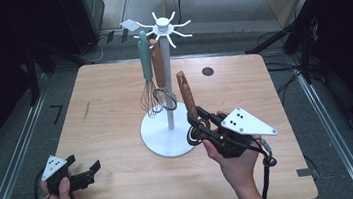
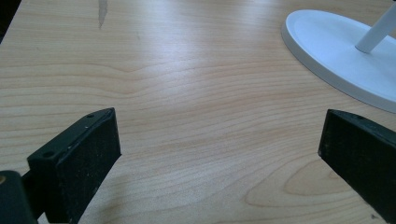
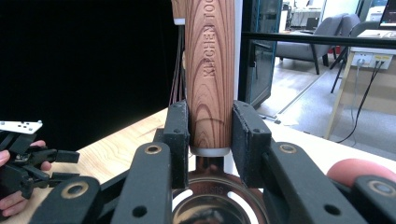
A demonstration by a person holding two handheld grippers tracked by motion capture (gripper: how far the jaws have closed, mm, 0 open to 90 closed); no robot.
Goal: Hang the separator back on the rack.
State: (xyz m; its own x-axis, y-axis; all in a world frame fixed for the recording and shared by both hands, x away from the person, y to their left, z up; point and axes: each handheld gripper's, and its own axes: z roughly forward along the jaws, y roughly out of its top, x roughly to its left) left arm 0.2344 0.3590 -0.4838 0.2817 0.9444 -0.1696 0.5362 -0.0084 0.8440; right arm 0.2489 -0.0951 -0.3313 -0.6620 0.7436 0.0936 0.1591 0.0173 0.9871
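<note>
Right hand-held gripper [image 3: 210, 135] clamps the wooden-handled utensil [image 3: 209, 70] beside the rack [image 1: 171, 125]

the surface [image 1: 110, 112] is pale wood with wavy grain and one dark streak. the stand [image 1: 168, 135] is white. the utensil handle [image 3: 209, 70] is reddish-brown, striped with wood grain and lettered along its length. the whisk handle [image 1: 145, 57] is muted teal. both tongs, left [image 1: 83, 173] and right [image 3: 210, 130], are black, topped with grey dotted plates.
</note>
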